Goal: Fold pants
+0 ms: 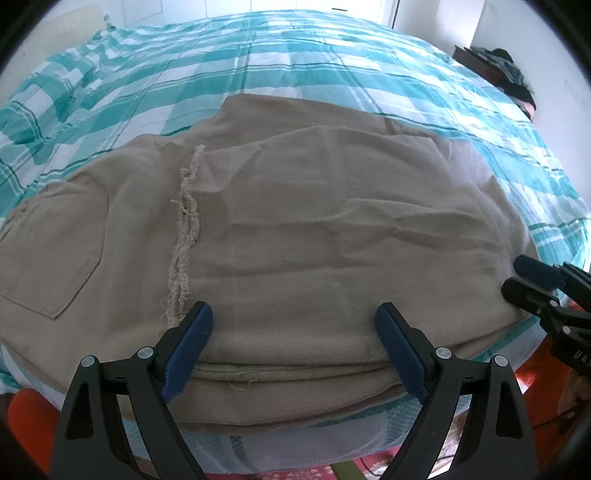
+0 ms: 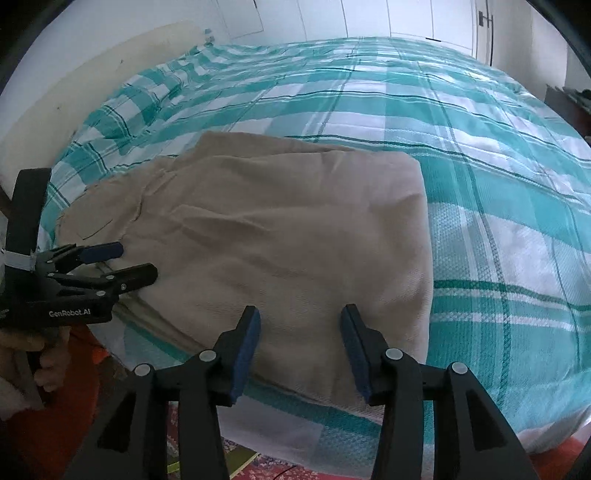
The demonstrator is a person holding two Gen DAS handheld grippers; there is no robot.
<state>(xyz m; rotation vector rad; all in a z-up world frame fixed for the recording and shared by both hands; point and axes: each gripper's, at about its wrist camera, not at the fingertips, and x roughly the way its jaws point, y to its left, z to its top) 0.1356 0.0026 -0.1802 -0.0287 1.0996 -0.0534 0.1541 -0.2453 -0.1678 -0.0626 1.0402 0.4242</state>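
Observation:
Beige pants (image 1: 280,229) lie folded over on the bed, near its front edge; they also show in the right wrist view (image 2: 280,236). A frayed leg hem (image 1: 184,236) lies across the seat, beside a back pocket (image 1: 55,251). My left gripper (image 1: 293,317) is open, its jaws wide apart over the pants' near edge, holding nothing. It also shows in the right wrist view (image 2: 136,264). My right gripper (image 2: 300,317) is open over the pants' near right part. It shows at the right edge of the left wrist view (image 1: 517,277).
The bed has a teal and white checked cover (image 2: 480,184), rumpled at the far left. A dark pile of clothes (image 1: 506,70) sits on furniture at the far right. A white wall and cupboard doors (image 2: 369,18) stand behind. A red patterned rug (image 2: 266,469) lies below the bed edge.

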